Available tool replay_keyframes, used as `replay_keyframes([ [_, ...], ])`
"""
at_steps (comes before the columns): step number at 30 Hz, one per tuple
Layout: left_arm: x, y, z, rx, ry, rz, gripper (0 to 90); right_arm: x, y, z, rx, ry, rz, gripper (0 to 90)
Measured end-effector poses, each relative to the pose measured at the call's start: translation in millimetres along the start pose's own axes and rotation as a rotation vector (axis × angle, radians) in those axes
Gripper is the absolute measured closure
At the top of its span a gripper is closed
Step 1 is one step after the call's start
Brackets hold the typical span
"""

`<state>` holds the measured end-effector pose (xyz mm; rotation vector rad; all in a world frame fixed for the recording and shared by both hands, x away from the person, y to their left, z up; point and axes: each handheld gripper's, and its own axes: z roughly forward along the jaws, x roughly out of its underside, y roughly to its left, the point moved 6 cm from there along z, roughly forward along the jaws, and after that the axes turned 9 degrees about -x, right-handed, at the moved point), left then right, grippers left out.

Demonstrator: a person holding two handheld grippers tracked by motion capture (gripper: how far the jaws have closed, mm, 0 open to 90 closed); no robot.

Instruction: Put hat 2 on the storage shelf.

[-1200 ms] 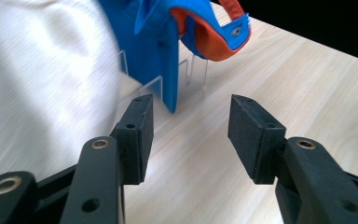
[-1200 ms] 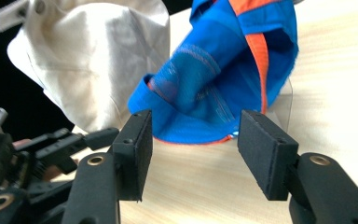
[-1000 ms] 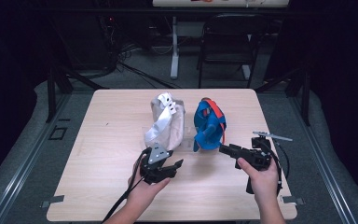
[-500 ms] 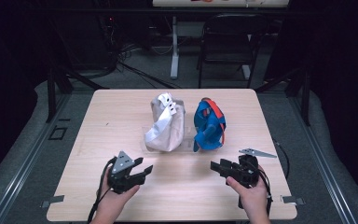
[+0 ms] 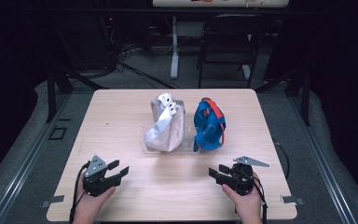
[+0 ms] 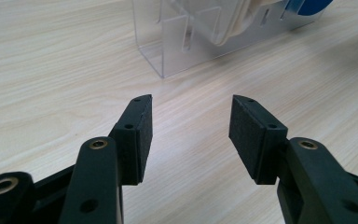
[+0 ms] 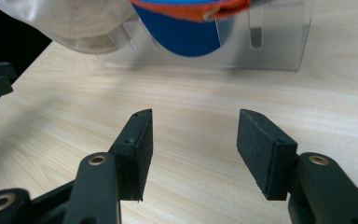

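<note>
A beige cap [image 5: 165, 123] and a blue cap with orange trim [image 5: 209, 123] rest side by side on a clear acrylic stand [image 6: 186, 39] at the middle of the wooden table [image 5: 121, 116]. My left gripper [image 5: 117, 168] is held near the front left edge, open and empty, its jaws pointing at the stand [image 5: 186, 145]. My right gripper [image 5: 217, 171] is held near the front right edge, open too, nothing between its pads. In the right gripper view the blue cap [image 7: 191, 23] and the beige cap [image 7: 65, 18] sit on the stand [image 7: 275, 42] ahead of the right gripper [image 7: 193, 135]. The left gripper [image 6: 189, 123] faces bare wood.
A black chair [image 5: 230, 42] and a table leg [image 5: 174, 46] stand on the floor beyond the far edge. Cables trail from both grippers off the front edge. Bare wood lies around the stand on all sides.
Both hands have drawn back from the caps toward the front edge and apart, the left gripper going left, the right staying right. The caps stay on the stand.
</note>
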<state>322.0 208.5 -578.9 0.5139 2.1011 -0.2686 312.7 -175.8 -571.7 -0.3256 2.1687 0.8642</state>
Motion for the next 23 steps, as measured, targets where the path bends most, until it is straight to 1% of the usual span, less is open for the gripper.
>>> replay_keyframes([
  [1, 1.8, 2.1, 0.1, 0.002, 0.013, -0.004, 50.4, 1.8, -0.7, 1.7, 0.009, 0.007, 0.002, 46.1],
  [3, 4.9, 5.9, 1.8, -0.001, 0.024, -0.003, 50.4, 4.8, -1.1, 5.2, 0.011, 0.019, 0.004, 47.0],
  [4, 6.1, 7.1, 3.4, -0.009, 0.02, -0.008, 50.3, 5.8, -1.0, 7.3, 0.009, 0.022, 0.001, 47.1],
  [5, 7.4, 8.7, 4.1, -0.017, 0.027, -0.001, 50.3, 6.4, -0.5, 9.3, 0.01, 0.024, -0.003, 47.1],
  [6, 8.5, 9.8, 4.8, -0.017, 0.036, 0.005, 50.2, 7.0, 0.5, 11.2, 0.008, 0.026, -0.009, 47.1],
  [7, 9.3, 10.3, 5.7, -0.021, 0.04, 0.0, 50.1, 7.7, 1.4, 13.2, 0.005, 0.026, -0.017, 47.1],
  [8, 10.0, 10.7, 6.7, -0.02, 0.041, -0.003, 49.8, 8.7, 2.1, 14.0, 0.003, 0.04, -0.02, 47.1],
  [9, 10.7, 10.8, 7.8, -0.016, 0.042, -0.004, 49.6, 9.4, 4.8, 16.9, -0.028, 0.029, -0.006, 47.1],
  [10, 11.5, 10.6, 9.1, -0.019, 0.044, -0.005, 49.5, 10.5, 6.5, 18.4, -0.039, 0.033, -0.003, 47.3],
  [12, 12.3, 10.7, 10.1, -0.021, 0.048, -0.004, 49.3, 12.2, 9.1, 21.9, -0.038, 0.036, -0.014, 47.6],
  [13, 14.1, 11.2, 11.6, -0.025, 0.059, -0.007, 49.3, 12.9, 9.8, 23.2, -0.037, 0.041, -0.026, 47.6],
  [14, 14.4, 10.9, 12.8, -0.025, 0.05, -0.011, 49.2, 13.6, 10.5, 24.3, -0.036, 0.046, -0.027, 47.6],
  [17, 15.0, 10.1, 12.8, -0.028, 0.056, -0.011, 49.2, 14.9, 10.6, 25.3, -0.042, 0.056, -0.02, 47.8],
  [18, 13.9, 8.7, 12.3, -0.027, 0.039, -0.011, 49.2, 15.8, 11.7, 25.8, -0.082, 0.056, 0.022, 47.9],
  [19, 13.4, 8.0, 11.5, -0.024, 0.038, -0.008, 49.2, 16.1, 12.3, 25.5, -0.105, 0.055, 0.047, 47.9],
  [20, 13.2, 7.3, 10.8, -0.022, 0.043, -0.004, 49.0, 16.3, 11.9, 24.8, -0.112, 0.059, 0.064, 47.9],
  [21, 13.2, 7.3, 10.8, -0.022, 0.043, -0.004, 48.9, 16.3, 12.1, 25.5, -0.129, 0.052, 0.08, 47.9],
  [22, 12.9, 6.5, 10.9, -0.02, 0.04, 0.0, 48.9, 16.3, 12.1, 25.5, -0.129, 0.052, 0.08, 47.9],
  [23, 12.5, 5.5, 10.9, -0.017, 0.04, 0.004, 48.7, 16.7, 11.2, 25.4, -0.13, 0.056, 0.091, 47.9],
])
